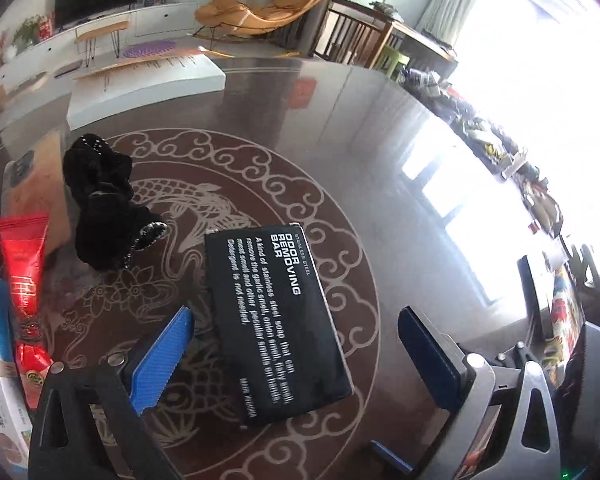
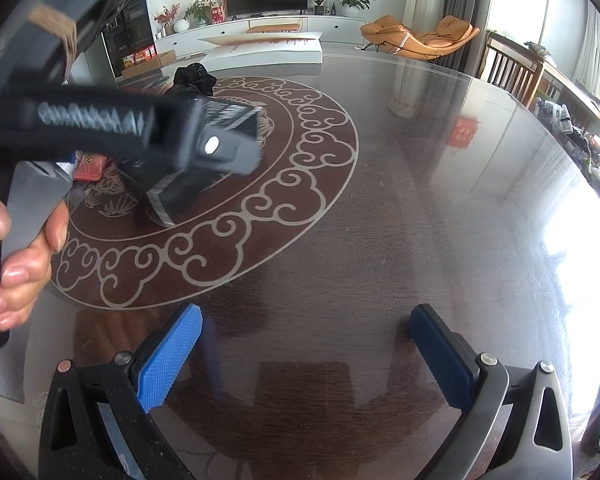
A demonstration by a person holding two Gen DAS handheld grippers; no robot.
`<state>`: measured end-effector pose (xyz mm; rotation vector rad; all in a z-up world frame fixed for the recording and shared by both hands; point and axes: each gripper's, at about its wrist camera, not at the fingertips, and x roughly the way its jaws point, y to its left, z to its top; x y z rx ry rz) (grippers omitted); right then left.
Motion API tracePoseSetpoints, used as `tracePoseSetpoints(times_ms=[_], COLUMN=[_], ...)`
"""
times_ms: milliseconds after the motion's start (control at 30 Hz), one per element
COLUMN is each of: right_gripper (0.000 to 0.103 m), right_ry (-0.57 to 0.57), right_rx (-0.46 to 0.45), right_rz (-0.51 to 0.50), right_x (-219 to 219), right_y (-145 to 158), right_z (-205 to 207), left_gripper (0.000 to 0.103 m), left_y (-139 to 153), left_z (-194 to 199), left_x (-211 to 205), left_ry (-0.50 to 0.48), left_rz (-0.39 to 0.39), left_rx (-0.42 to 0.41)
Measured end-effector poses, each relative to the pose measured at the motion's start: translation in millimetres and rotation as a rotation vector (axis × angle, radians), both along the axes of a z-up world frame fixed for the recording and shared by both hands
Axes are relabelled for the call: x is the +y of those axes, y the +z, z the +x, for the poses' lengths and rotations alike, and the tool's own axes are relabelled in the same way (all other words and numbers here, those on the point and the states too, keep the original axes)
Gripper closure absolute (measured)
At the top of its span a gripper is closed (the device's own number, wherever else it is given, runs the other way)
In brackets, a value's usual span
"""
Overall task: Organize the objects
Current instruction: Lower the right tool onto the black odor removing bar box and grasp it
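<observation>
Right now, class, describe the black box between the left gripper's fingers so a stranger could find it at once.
Start at the round cloud-scroll medallion on the dark table. Near its centre, between the open left gripper fingers, lies the black box, beside a black fabric bundle. Only the box is flat and carries white lettering reading ODOR REMOVING BAR.

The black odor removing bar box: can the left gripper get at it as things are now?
Probably yes. The left gripper is open, and the black odor removing bar box lies flat between its fingers with nothing on top. The black scrunchie lies apart from it.
</observation>
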<state>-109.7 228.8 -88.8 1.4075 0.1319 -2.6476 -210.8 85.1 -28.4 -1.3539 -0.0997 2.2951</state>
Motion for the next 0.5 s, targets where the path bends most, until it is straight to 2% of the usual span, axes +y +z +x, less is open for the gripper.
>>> tracePoseSetpoints(times_ms=[100,200,300,500], right_gripper=[0.000,0.000,0.000,0.000], right_ry=[0.000,0.000,0.000,0.000], right_rx=[0.000,0.000,0.000,0.001], right_rz=[0.000,0.000,0.000,0.000], right_x=[0,0,0,0], right_y=[0,0,0,0], right_z=[0,0,0,0], left_gripper=[0.001,0.001,0.001,0.001], left_y=[10,16,9,-16], left_z=[13,45,86,172], left_x=[-19,-39,-65,-119], left_ry=[0.056,0.105,0.152,0.302], left_rz=[-0.001,-0.108,-0.185,-0.252], left_rx=[0.013,0.054,0.060,0.066])
